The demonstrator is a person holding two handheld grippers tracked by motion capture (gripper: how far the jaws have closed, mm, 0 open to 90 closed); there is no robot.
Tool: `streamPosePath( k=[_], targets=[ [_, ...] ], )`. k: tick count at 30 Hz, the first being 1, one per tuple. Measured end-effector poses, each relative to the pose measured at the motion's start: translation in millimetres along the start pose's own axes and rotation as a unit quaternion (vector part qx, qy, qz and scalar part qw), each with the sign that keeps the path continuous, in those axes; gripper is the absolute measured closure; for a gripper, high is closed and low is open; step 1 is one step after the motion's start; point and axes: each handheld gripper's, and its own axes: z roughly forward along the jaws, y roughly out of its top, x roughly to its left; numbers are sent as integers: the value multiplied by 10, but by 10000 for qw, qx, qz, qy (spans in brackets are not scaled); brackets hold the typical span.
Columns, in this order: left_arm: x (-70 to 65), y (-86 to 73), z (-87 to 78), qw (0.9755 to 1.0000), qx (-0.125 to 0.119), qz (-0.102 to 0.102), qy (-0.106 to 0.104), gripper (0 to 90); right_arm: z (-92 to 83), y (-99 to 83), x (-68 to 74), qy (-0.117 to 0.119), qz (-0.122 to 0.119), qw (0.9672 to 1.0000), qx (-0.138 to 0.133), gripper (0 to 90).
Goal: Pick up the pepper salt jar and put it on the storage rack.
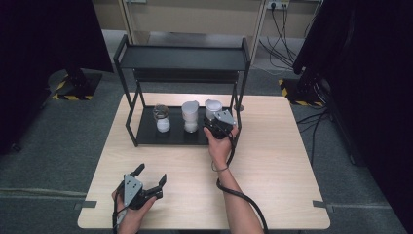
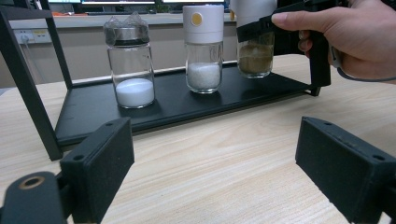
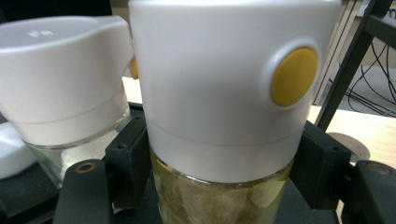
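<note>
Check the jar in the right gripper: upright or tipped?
Upright. The brown-spice jar stands straight on the rack's lower shelf, white cap on top, with the right gripper shut on its glass.

Ahead of the open left jaws: bare surface point(image 2: 224, 154), then rack tray point(image 2: 93, 112). Beside the right jaws: neighbouring white-capped jar point(image 3: 60, 79), rack post point(image 3: 345, 70).

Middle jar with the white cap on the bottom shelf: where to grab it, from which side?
Grip the middle jar on its clear glass body just under the white cap, coming level from the table's near side. It stands upright, the rack's top shelf blocks a descent from above, and the neighbouring jars leave gaps for the jaws. The right gripper holds the brown-spice jar the same way.
</note>
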Motion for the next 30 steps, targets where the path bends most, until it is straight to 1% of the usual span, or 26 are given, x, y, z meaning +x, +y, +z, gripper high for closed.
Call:
streamPosePath(
  k=[11,23,26,30],
  targets=[
    [0,-1,-1,10000,-5,-5,-1,111,92,-70,-12,-32,25,9999,131,308],
    [-2,-1,-1,10000,-5,12,-4,111,130,-73,3,-51,-8,9999,97,307],
    [-2,-1,-1,10000,-5,10,-2,112,125,-86,13,-64,-90,9999,58,307],
    [-6,-1,-3,10000,-6,42,-1,111,112,-97,5,-59,-18,10000,61,305]
  ],
)
